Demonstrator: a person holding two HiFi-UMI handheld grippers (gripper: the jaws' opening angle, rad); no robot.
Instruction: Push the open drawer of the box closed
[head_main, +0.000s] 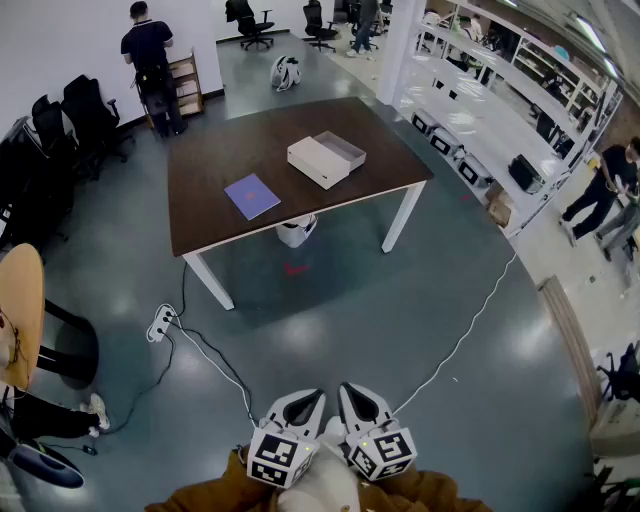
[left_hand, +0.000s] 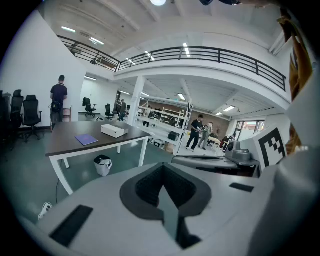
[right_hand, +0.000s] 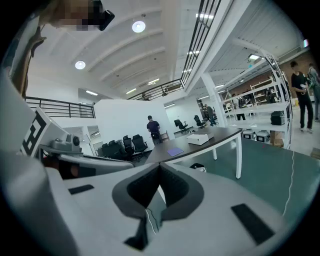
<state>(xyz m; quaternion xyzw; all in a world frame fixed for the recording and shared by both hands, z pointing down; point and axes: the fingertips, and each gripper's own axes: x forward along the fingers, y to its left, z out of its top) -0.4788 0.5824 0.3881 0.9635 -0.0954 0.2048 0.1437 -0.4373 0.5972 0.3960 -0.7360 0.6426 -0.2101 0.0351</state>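
Note:
A white box (head_main: 318, 160) lies on a dark brown table (head_main: 230, 160) far ahead of me, and its drawer (head_main: 343, 151) stands pulled out to the right. The same box (left_hand: 113, 131) is small in the left gripper view, and the box (right_hand: 200, 139) shows again in the right gripper view. My left gripper (head_main: 307, 400) and right gripper (head_main: 357, 397) hang side by side near my body at the bottom of the head view, both shut with nothing between their pads. Both are far from the table.
A purple notebook (head_main: 252, 195) lies on the table left of the box. A white bin (head_main: 296, 231) stands under the table. A power strip (head_main: 160, 323) and cables cross the floor between me and the table. Office chairs (head_main: 70, 120) line the left wall; people stand at the back and right.

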